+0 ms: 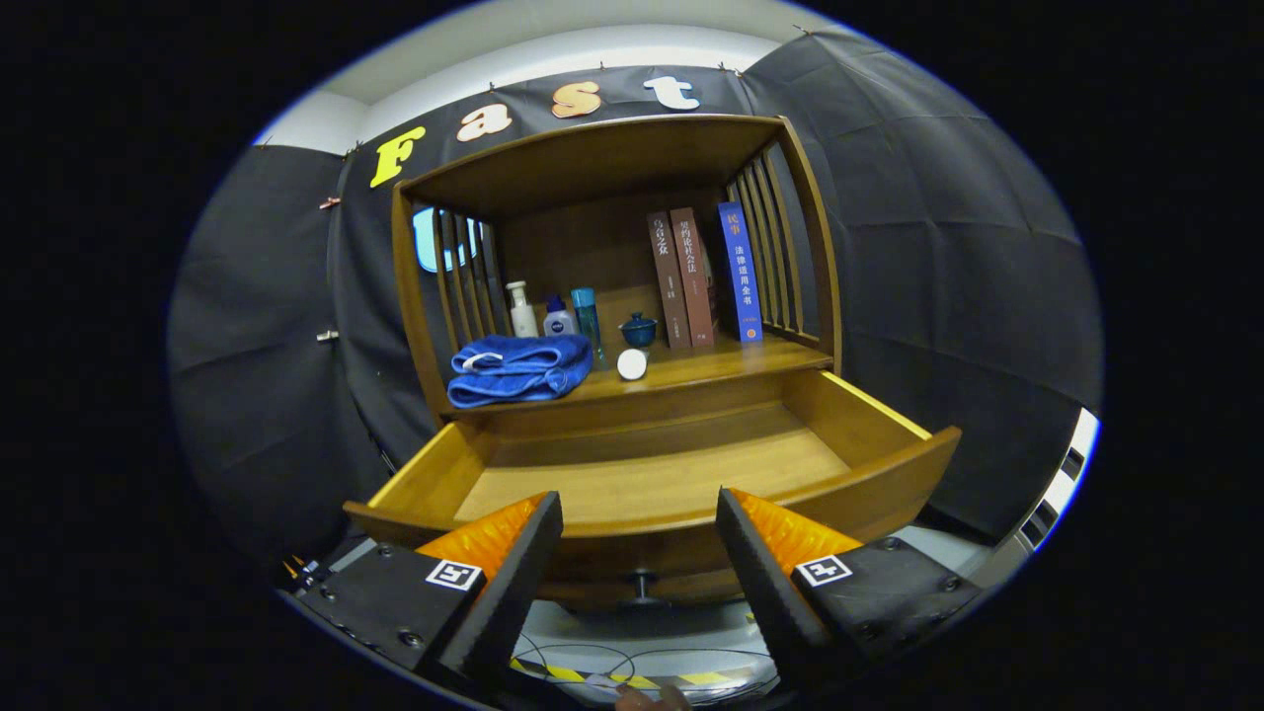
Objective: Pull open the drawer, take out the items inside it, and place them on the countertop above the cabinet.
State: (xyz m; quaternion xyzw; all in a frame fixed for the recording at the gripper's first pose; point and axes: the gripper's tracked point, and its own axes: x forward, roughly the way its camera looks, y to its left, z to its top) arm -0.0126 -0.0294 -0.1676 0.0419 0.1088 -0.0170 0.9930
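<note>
Cabinet (pixel 612 168): brown wood, centre of the frame, slatted sides, an open shelf bay above the drawer.
Drawer (pixel 889 474): one, pulled fully out toward the camera, lower centre; curved front, pale wood floor bare, a small dark knob (pixel 640 583) under its front edge.
Table (pixel 711 365): the cabinet's countertop, just behind the open drawer, carrying everything listed below.
Towel (pixel 518 367): one, blue, folded, at the left of the table with a white loop on its left end.
Books (pixel 703 276): three, upright at the right rear; two brown side by side, one blue to their right. Spine writing too small to read surely.
Bottles (pixel 555 314): three at the left rear behind the towel; one white pump bottle, one short with a blue cap, one tall teal.
Lidded bowl (pixel 638 329): one, dark blue, mid-table.
White round item (pixel 631 364): one, small, at the table's front edge.
Gripper (pixel 640 513): jaws spread wide, holding nothing, at the bottom of the frame just before the drawer front, the knob between them.
</note>
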